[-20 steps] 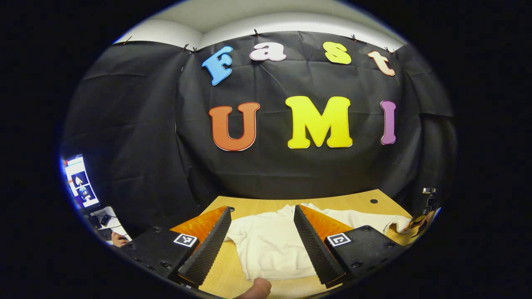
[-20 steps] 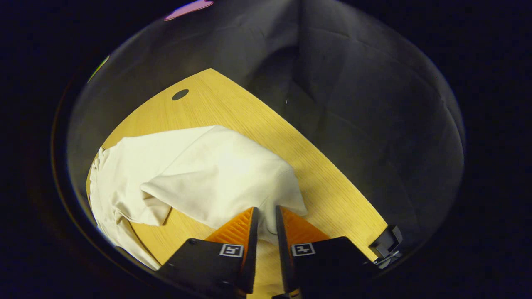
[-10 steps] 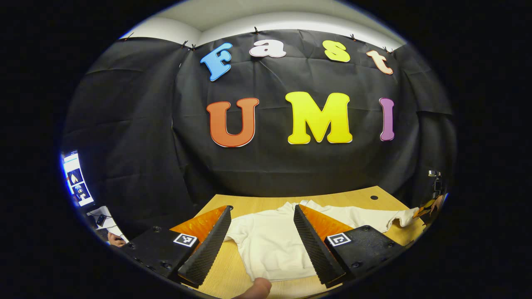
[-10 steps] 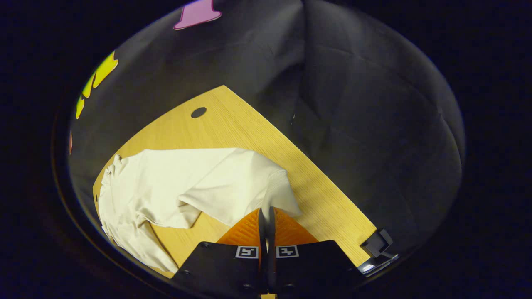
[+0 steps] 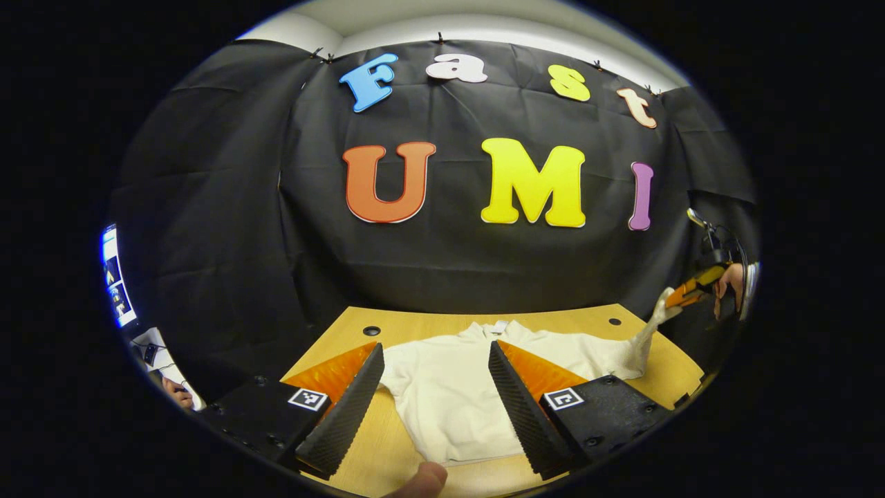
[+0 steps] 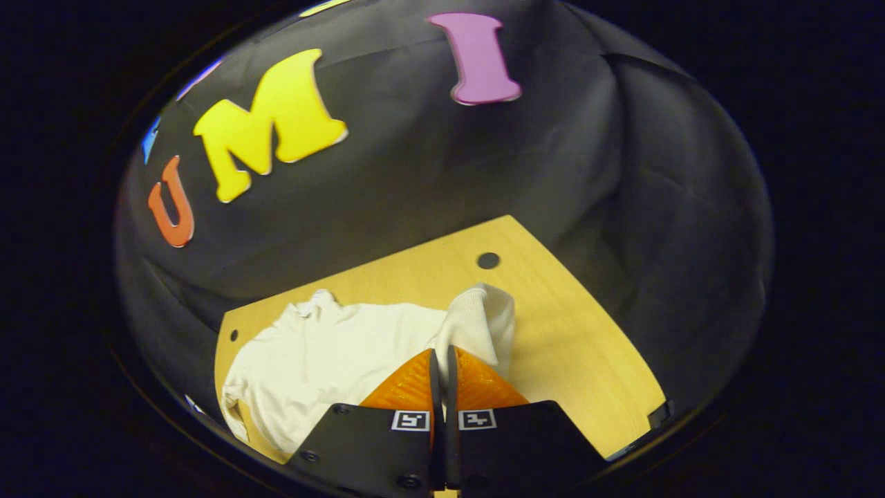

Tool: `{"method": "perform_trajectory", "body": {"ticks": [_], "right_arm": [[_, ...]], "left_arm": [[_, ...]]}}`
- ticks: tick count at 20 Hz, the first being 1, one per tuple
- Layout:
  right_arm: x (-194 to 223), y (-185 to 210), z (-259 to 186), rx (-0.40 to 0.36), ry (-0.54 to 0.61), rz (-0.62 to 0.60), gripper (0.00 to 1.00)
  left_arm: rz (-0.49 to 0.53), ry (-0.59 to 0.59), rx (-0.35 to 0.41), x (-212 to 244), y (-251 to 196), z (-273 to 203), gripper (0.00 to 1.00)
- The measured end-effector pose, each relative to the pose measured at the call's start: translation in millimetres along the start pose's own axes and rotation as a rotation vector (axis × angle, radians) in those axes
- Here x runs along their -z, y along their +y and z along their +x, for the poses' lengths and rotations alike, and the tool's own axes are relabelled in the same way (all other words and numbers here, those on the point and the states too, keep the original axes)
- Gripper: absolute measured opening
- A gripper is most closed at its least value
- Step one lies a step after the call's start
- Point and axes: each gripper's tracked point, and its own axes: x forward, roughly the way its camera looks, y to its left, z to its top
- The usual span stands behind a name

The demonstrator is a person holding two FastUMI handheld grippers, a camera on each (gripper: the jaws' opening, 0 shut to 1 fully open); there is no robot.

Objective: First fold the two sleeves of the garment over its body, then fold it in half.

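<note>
Right gripper [image 6: 440,354] clamped on the sleeve [image 6: 477,325] cuff, lifted at frame centre. Garment [image 5: 449,398] lies on the table [image 5: 594,325], lower middle. Left gripper [image 5: 435,404] wide apart, holding nothing. Risk: thin pinch slips, or the unpinned body drags along.
</note>
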Motion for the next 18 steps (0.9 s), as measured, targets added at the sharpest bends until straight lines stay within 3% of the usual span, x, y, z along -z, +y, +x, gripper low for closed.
{"method": "perform_trajectory", "body": {"ticks": [2,6,10,14,18], "right_arm": [[0.1,67.0,3.5,-0.084,0.0,-0.044,0.0],[22.0,181.0,19.6,-0.182,0.016,-0.152,0.0],[91.0,296.1,56.1,-0.284,0.119,-0.245,0.0],[160.6,375.1,89.1,-0.345,0.241,-0.324,0.0],[226.9,417.9,121.5,-0.328,0.329,-0.44,0.01]], "left_arm": [[-0.003,0.019,-0.003,10.5,16.9,-0.3,0.98],[-0.011,0.062,-0.033,28.8,59.0,-0.7,0.98],[-0.004,0.074,-0.046,43.9,90.4,-3.9,0.98],[0.015,0.096,-0.067,57.3,114.7,-10.5,0.98],[0.006,0.104,-0.086,63.4,134.5,-13.0,0.97]]}}
